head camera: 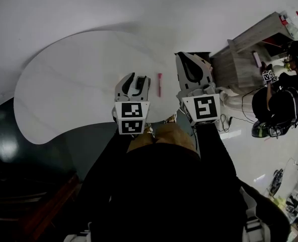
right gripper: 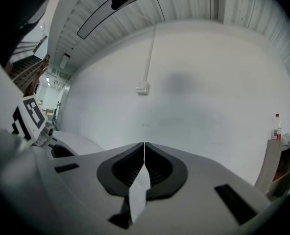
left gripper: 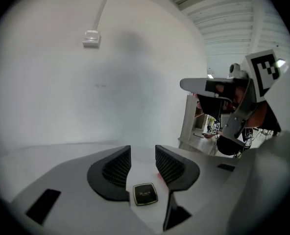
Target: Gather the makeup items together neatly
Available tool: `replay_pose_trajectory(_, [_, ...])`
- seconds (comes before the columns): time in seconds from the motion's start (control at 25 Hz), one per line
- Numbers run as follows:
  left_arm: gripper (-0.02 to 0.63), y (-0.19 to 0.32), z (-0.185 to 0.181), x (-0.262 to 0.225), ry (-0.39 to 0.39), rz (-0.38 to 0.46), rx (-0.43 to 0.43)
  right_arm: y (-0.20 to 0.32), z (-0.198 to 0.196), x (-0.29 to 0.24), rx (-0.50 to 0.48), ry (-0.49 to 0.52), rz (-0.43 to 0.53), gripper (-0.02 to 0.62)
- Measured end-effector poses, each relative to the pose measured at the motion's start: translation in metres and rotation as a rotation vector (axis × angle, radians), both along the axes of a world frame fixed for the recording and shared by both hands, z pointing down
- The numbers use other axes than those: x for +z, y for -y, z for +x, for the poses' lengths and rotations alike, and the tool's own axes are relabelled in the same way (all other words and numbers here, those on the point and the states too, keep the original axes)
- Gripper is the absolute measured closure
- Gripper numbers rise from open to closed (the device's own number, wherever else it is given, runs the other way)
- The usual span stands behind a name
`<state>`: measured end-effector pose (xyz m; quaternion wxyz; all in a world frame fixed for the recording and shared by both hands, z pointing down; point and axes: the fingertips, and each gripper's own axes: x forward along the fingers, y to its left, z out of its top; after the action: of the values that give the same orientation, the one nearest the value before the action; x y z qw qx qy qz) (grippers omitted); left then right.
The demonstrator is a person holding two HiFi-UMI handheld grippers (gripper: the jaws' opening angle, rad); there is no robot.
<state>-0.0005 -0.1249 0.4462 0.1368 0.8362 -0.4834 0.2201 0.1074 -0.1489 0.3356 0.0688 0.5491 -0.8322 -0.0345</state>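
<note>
The left claw (left gripper: 143, 153) hangs half open with the dark compact (left gripper: 145, 194) between its jaws, apparently lined up to grip it, while the right claw (right gripper: 144, 146) is closed and empty.

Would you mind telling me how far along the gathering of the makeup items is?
Partly done: the black compact and the pink tube lie close together on the white table. In hand: nothing. The left gripper is open over the compact, and the right gripper is shut and empty. Left: lining the two up neatly.
</note>
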Motion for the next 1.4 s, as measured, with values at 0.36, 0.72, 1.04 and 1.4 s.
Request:
replay_pose_trajectory(0.36, [0.442, 0.007, -0.059, -0.086, 0.042, 0.320, -0.007, -0.003, -0.023, -0.020, -0.007, 0.012, 0.061, 0.568])
replay_pose_trajectory(0.72, [0.442, 0.012, -0.097, -0.126, 0.080, 0.508, -0.020, -0.013, -0.029, -0.031, 0.016, 0.002, 0.090, 0.568])
replay_pose_trajectory(1.04, [0.572, 0.019, -0.104, -0.145, 0.051, 0.566, -0.068, -0.017, -0.020, -0.024, 0.019, -0.013, 0.064, 0.568])
replay_pose_trajectory(1.4, [0.591, 0.023, -0.113, -0.151, 0.066, 0.575, -0.098, -0.017, -0.023, -0.019, 0.011, -0.036, 0.060, 0.569])
